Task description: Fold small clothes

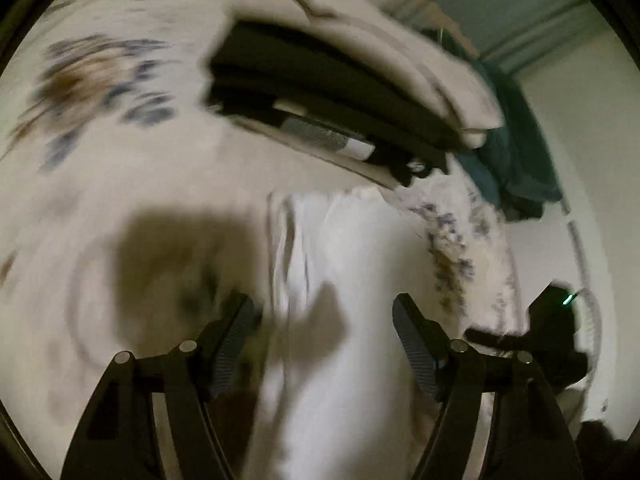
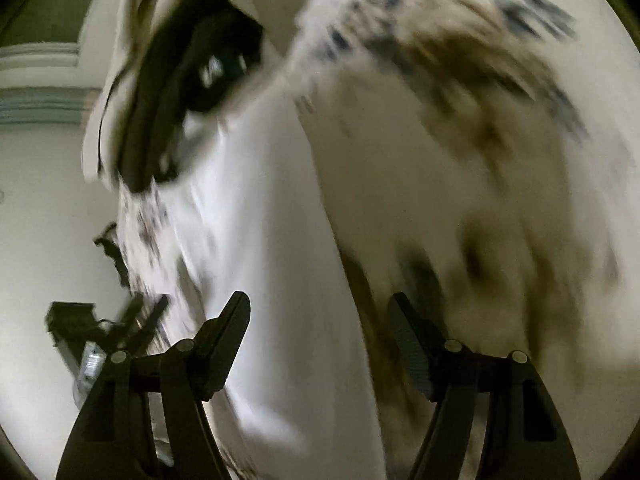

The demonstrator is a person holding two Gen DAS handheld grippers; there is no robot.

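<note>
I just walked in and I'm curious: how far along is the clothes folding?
Partly done, it seems. A stack of folded clothes, dark and beige, already sits on the flowered bedspread. A white garment lies spread in front of both tools, apparently next. The left gripper and right gripper are open, holding nothing. A dark teal heap behind the stack may remain; the blur hides more.

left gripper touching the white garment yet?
Cannot tell. In the left wrist view the open left gripper frames the white garment lying on the floral sheet, but motion blur hides any contact or gap.
</note>
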